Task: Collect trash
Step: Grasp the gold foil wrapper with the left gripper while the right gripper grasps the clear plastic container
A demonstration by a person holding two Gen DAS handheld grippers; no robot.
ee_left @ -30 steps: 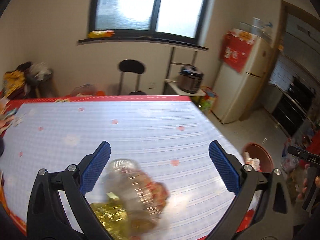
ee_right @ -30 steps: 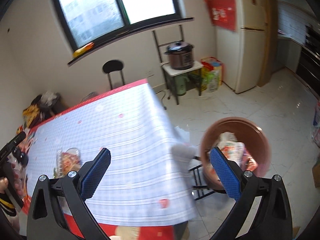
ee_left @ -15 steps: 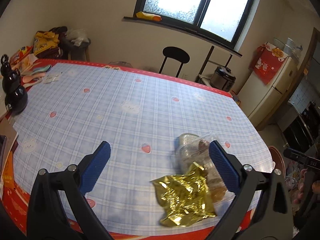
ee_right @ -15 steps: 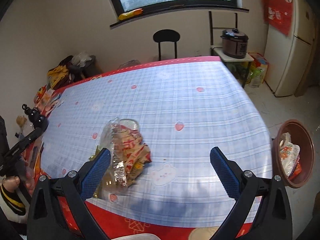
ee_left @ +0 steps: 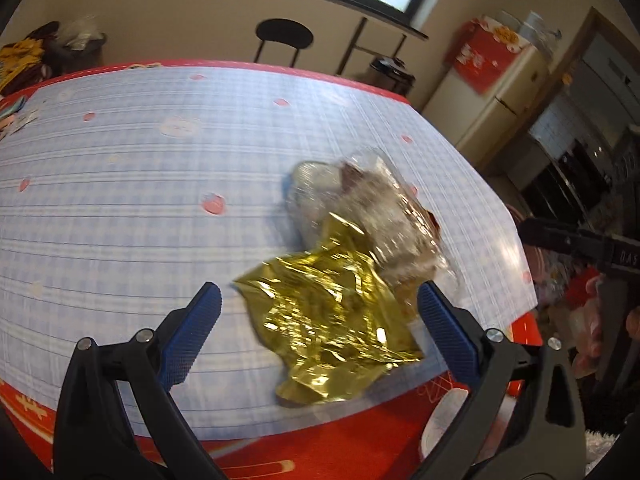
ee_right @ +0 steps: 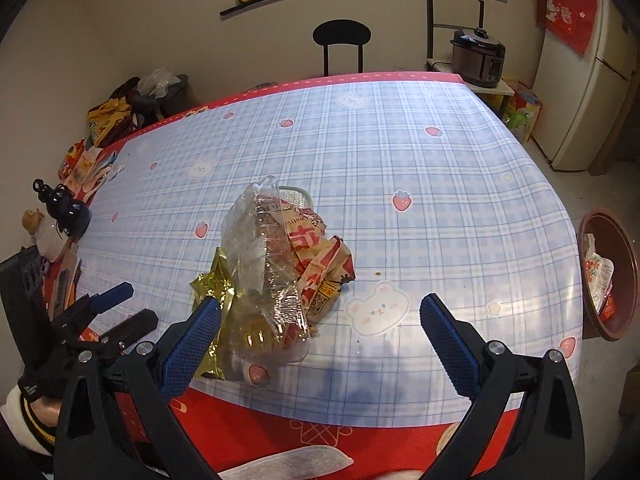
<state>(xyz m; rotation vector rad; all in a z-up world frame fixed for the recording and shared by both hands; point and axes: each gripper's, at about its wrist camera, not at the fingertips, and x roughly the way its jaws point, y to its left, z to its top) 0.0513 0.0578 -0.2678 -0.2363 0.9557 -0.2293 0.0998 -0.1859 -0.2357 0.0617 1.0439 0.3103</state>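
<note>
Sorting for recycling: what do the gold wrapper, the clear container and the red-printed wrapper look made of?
Gold wrapper: metallised foil or film, mirror-shiny with sharp creases. Clear container: thin transparent plastic, glossy, ribbed and dented. Red-printed wrapper: probably paper, matte with soft crumples; a coating cannot be ruled out.

- The left tool (ee_left: 316, 312) hovers low over the near edge of the tabletop (ee_left: 120, 184), its blue fingers (ee_left: 192, 332) spread wide and empty.
- The right tool (ee_right: 320, 328) hangs above the same near edge, fingers (ee_right: 448, 340) equally wide apart, gripping nothing.
- A sleeved hand (ee_right: 36, 404) holds the left tool at the tabletop's left corner.
</note>
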